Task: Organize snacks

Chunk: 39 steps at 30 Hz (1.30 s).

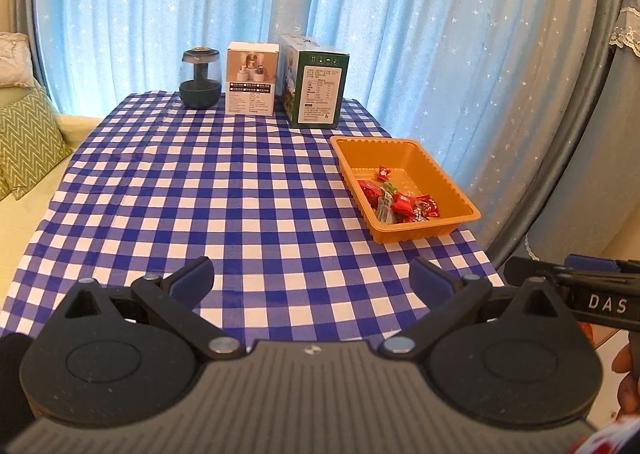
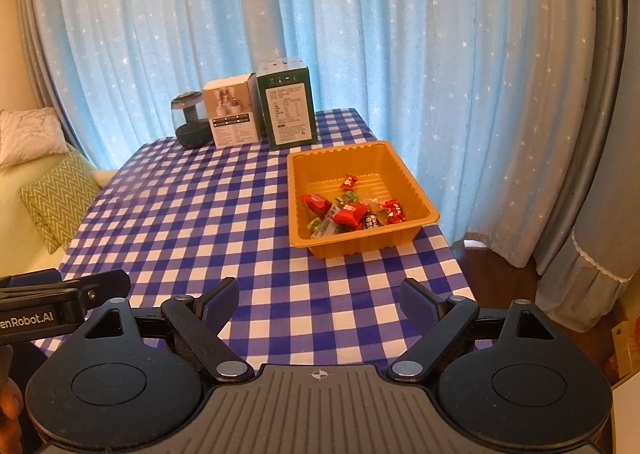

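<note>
Nearest, the left tongs [image 1: 311, 278] and right tongs [image 2: 319, 296] hang released over the checked desk [image 1: 240, 193], nothing between their blue pads. Farther on, toward the desk's right edge, the orange tray [image 2: 424, 197] holds the wrapped snacks [image 2: 352, 211] in a loose pile. They look light, crinkly and slippery; pinching a twisted wrapper end seems safest. Beyond stand 2 boxes [image 1: 316, 85] and a dark jar [image 1: 201, 79].

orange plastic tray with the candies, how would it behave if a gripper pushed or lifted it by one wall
The orange plastic tray looks thin-walled, so it would probably flex. Holding only a few wrapped candies, it is likely light and might slide on the checked tablecloth.
</note>
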### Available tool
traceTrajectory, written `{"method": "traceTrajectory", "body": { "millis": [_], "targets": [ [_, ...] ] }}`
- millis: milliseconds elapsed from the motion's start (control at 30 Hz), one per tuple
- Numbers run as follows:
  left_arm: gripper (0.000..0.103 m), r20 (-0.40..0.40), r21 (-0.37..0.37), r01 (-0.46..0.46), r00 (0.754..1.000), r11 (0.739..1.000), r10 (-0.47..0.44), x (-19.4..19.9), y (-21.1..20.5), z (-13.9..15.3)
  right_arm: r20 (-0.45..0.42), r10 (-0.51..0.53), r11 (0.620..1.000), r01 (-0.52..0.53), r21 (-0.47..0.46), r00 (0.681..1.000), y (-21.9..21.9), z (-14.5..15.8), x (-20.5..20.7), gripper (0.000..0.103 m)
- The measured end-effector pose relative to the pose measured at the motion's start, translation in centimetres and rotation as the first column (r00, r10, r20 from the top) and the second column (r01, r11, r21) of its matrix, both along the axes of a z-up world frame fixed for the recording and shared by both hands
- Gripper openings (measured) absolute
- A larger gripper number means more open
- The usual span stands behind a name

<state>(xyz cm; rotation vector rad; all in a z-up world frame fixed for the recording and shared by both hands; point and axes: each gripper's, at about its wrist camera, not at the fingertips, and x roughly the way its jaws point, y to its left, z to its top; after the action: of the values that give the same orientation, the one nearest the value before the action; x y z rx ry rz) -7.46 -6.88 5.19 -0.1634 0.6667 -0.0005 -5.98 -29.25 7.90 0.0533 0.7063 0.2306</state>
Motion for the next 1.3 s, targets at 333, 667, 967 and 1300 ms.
{"method": "traceTrajectory", "body": {
  "millis": [333,667,967,1300],
  "targets": [
    [0.103,-0.002,0.008,-0.022,1.000,1.000,0.022,-2.2,0.6,-0.1,0.009,0.014,1.000,-0.014,-0.017,1.000,0.6,0.3,-2.0,0.087],
    [0.103,0.007,0.010,-0.021,1.000,1.000,0.021,-2.7,0.9,0.0,0.016,0.020,1.000,-0.020,-0.015,1.000,0.8,0.1,-2.2,0.087],
    [0.103,0.000,0.010,-0.021,1.000,1.000,0.021,-2.7,0.9,-0.1,0.017,0.020,1.000,-0.020,-0.012,1.000,0.7,0.0,-2.1,0.087],
    [0.103,-0.008,0.006,-0.019,1.000,1.000,0.019,-2.5,1.0,-0.2,0.013,0.022,1.000,-0.022,-0.007,1.000,0.8,-0.2,-2.1,0.087]
  ]
}}
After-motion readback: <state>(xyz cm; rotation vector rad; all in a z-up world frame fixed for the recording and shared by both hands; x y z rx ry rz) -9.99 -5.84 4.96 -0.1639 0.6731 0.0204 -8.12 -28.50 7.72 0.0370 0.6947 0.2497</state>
